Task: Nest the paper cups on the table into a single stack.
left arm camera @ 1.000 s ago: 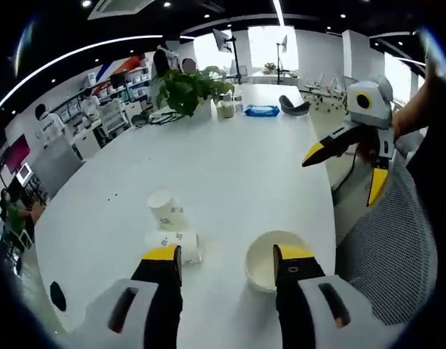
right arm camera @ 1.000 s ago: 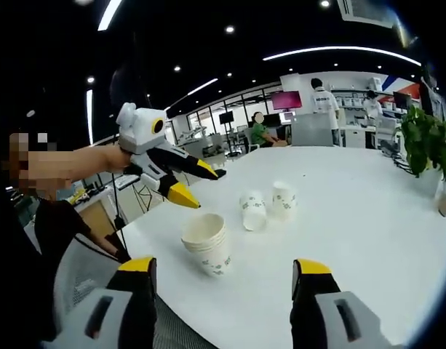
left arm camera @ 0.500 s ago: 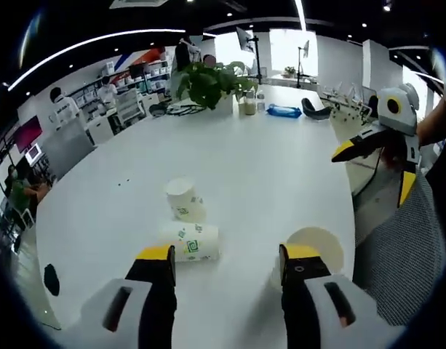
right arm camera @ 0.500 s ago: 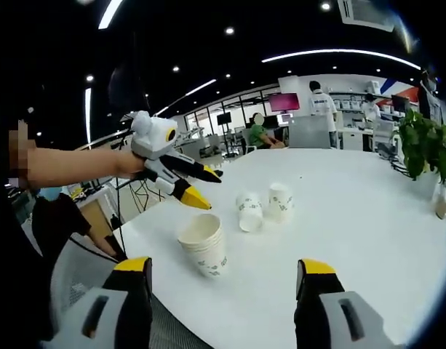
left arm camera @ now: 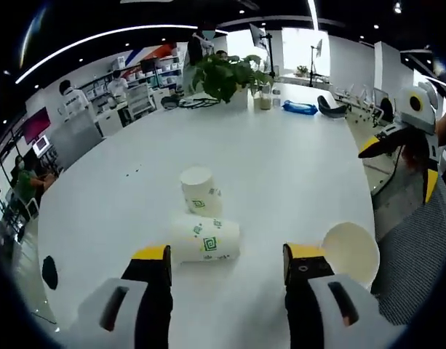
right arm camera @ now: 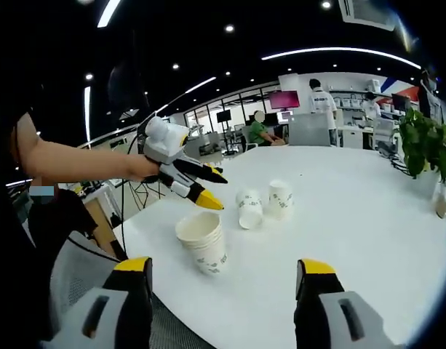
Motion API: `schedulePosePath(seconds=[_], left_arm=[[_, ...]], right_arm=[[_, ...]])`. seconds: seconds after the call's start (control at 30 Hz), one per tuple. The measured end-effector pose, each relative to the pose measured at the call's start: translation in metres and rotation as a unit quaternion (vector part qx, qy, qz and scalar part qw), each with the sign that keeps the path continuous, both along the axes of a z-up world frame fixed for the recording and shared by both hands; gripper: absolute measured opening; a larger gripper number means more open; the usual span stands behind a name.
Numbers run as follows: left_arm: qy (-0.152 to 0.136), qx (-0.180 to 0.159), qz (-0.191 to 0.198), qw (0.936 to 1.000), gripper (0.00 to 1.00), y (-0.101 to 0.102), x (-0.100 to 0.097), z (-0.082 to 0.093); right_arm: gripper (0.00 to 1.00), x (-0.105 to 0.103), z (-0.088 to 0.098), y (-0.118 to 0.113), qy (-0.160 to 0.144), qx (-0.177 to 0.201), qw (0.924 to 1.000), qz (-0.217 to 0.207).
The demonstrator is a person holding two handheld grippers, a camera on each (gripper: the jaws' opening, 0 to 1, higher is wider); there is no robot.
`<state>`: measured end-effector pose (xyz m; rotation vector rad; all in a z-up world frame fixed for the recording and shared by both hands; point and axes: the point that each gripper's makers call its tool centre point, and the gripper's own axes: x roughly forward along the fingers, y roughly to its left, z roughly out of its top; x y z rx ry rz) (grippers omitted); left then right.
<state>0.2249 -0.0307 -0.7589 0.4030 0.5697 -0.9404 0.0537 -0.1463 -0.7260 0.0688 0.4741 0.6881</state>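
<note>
- Paper cups wait on the white table (left arm camera: 295, 160): a stack (right arm camera: 203, 242) near its edge, one cup on its side (left arm camera: 205, 239), one upside down (left arm camera: 199, 192).
- My left gripper (left arm camera: 226, 256) is wide open, empty, aimed at the tipped cup, so I guess I grab it first.
- My right gripper (right arm camera: 223, 270) hangs back, open wide, empty.

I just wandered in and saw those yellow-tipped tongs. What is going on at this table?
A person holds a two-jaw gripper in each hand over a white table. Both are open and hold nothing. A stack of nested paper cups stands near the table's edge. Two loose cups wait beyond: one upside down, one on its side. The left gripper hangs above the stack, toward the loose cups; the right gripper hangs off to the side.
</note>
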Motion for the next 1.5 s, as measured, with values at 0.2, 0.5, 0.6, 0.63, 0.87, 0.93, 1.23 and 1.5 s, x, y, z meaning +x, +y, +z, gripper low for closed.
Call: schedulePosePath(seconds=[0.2,0.5,0.6,0.63,0.87,0.93,1.23,1.5], left_arm=[[0.001,-0.006,0.008,1.0000,0.62,-0.001,0.013,-0.007],[0.011,0.003,0.015,0.9998,0.62,-0.005,0.025,-0.023],[0.015,0.003,0.017,0.9997,0.61,-0.005,0.031,-0.031],[0.015,0.004,0.017,0.9997,0.61,-0.006,0.032,-0.032],[0.015,0.011,0.022,0.9996,0.61,-0.007,0.040,-0.037],[0.016,0.012,0.021,0.9996,0.60,-0.009,0.039,-0.038],[0.013,0.028,0.016,0.9994,0.58,-0.016,0.041,-0.048],[0.009,0.044,0.017,0.9988,0.58,-0.014,0.046,-0.054]], right_arm=[[0.81,0.001,-0.001,-0.001,0.003,0.001,1.0000,-0.003],[0.80,0.002,-0.002,-0.004,0.008,0.004,0.9999,-0.009],[0.80,0.002,-0.003,-0.005,0.010,0.004,0.9999,-0.010],[0.80,0.002,-0.003,-0.005,0.011,0.004,0.9999,-0.010],[0.80,0.002,-0.004,-0.006,0.011,0.004,0.9998,-0.014],[0.79,0.003,-0.003,-0.007,0.011,0.004,0.9998,-0.015],[0.78,0.004,-0.003,-0.009,0.012,0.003,0.9996,-0.023],[0.78,0.004,-0.006,-0.009,0.016,0.000,0.9996,-0.024]])
